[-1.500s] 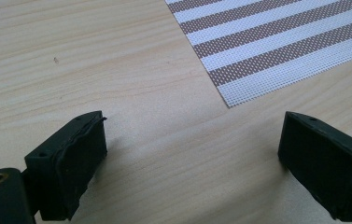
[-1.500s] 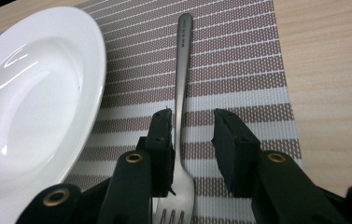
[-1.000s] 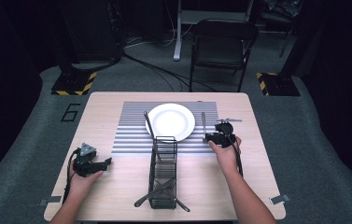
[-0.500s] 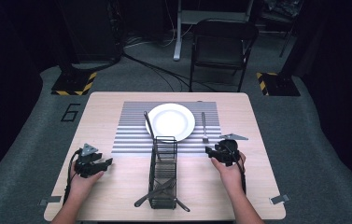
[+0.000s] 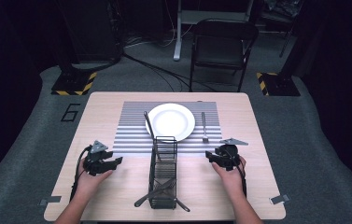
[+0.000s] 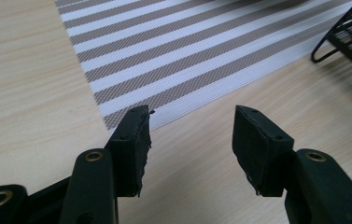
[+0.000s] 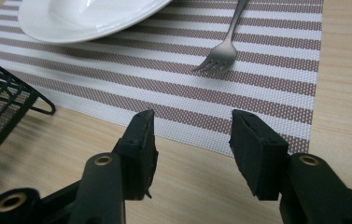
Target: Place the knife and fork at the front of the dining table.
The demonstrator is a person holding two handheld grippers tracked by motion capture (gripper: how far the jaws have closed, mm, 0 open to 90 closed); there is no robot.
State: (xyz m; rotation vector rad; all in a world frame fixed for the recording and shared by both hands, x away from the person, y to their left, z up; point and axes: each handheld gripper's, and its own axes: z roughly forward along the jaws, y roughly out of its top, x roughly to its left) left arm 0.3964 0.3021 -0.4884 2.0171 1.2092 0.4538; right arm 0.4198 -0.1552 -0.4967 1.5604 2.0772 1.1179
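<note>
A black wire basket stands at the table's near middle, with cutlery lying in its near end. The fork lies on the striped mat, just right of the empty white plate. The left gripper and right gripper flank the basket, both released and empty.

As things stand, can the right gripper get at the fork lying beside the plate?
Probably yes. The right gripper is open and empty, and the fork lies just ahead of its jaws on the striped placemat, with nothing between them.
</note>
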